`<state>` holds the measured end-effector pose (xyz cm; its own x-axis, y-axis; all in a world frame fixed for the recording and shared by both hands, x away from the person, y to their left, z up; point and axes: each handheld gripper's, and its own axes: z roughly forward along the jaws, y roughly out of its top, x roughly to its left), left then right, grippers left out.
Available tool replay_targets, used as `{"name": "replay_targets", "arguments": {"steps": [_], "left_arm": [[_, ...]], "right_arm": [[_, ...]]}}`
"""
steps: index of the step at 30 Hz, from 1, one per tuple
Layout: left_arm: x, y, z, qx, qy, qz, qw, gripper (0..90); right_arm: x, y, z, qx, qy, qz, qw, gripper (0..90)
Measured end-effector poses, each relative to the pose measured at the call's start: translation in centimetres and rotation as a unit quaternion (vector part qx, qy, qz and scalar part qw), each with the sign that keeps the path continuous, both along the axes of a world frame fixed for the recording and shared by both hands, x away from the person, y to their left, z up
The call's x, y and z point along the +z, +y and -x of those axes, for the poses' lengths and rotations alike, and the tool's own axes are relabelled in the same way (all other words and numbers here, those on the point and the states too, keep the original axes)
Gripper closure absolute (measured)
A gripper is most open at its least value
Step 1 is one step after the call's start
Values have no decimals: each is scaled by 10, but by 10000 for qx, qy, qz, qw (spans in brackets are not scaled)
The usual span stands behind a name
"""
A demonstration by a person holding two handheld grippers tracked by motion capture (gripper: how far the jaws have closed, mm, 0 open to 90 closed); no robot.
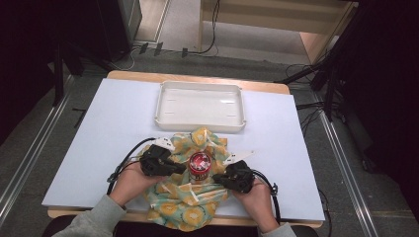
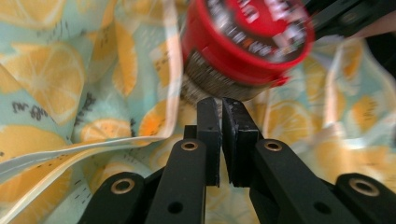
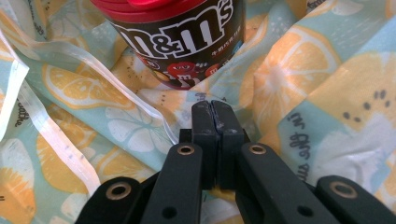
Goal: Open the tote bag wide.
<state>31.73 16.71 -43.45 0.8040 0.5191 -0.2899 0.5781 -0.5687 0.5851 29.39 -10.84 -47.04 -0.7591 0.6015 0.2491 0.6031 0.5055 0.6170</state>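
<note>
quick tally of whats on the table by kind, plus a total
White plastic tray: 1
Lemon-print teal fabric bag: 1
Brown M&M's can with a red lid: 1
Black hand-held tool: 2, the left tool and the right tool, one on each side of the can
Total: 5

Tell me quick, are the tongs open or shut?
Left tongs: shut, nothing visibly held, by the candy can.
Right tongs: shut, nothing visibly held.
</note>
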Motion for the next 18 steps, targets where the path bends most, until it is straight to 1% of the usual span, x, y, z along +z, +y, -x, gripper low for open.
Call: {"name": "replay_targets", "arguments": {"steps": [4,8,10,12,13,14,15,16,18], "left_arm": [[-12,-2,-10,111,12,-62,9999,863],[-20,-6,-26,349,25,-65,9994,864],[-22,-9,-32,369,-18,-141,9992,863],[-24,-13,-40,483,-72,-231,9985,863],[-25,-13,-45,567,-63,-164,9982,864],[-26,-13,-49,609,-79,-156,9980,863],[-26,-14,-52,668,-91,-105,9977,864],[-27,-13,-54,667,-121,-113,9976,864],[-28,-12,-60,791,-122,-29,9968,869]], "right_arm": [[0,0,0,-12,2,-3,10000,900],[0,1,0,-21,3,-14,10000,900],[0,2,-1,-14,3,-24,10000,895],[0,3,0,1,18,-28,10000,895],[0,3,0,9,4,-15,10000,895],[0,4,1,10,33,-20,10000,896],[0,4,2,12,33,-17,10000,898],[0,4,2,25,21,-3,10000,900],[0,4,2,42,22,17,10000,900]]}}
